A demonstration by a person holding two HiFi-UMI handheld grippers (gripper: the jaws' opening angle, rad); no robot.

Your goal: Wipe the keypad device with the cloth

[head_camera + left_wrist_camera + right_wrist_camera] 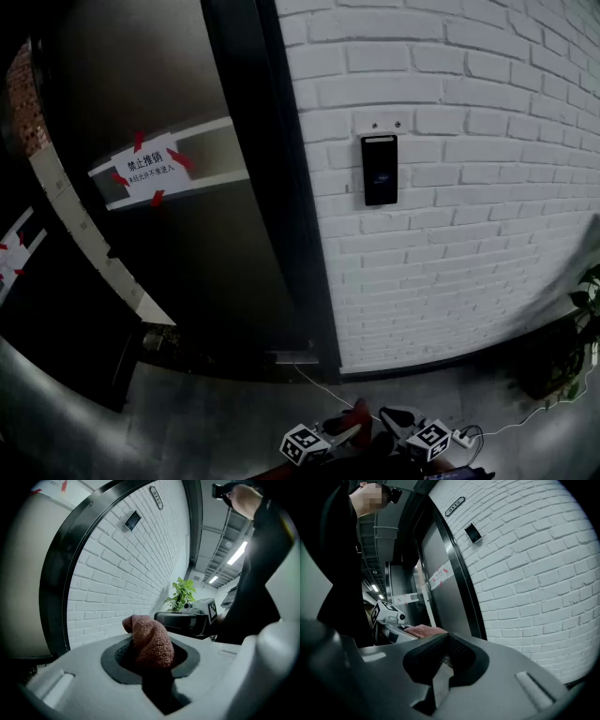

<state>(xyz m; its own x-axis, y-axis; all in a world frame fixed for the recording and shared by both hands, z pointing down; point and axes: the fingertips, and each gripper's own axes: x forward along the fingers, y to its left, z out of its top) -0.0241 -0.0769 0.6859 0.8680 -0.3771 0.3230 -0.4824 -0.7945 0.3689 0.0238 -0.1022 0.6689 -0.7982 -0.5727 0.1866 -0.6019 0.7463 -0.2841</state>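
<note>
The black keypad device [380, 170] hangs on the white brick wall, and it also shows small in the left gripper view [133, 520] and the right gripper view [472, 533]. My left gripper [150, 645] is shut on a reddish-brown cloth [149, 639] that bulges up out of its jaws. In the head view both grippers sit low at the bottom edge, far below the keypad: the left gripper [328, 433] with the cloth [359, 415], the right gripper [405, 427] beside it. The right gripper [447, 652] is shut with nothing in its jaws.
A dark metal door [187, 206] with a red-taped paper sign [143, 169] fills the left. A white cable [323, 386] runs along the floor to a power strip [462, 436]. A potted plant [572, 347] stands at the right wall base.
</note>
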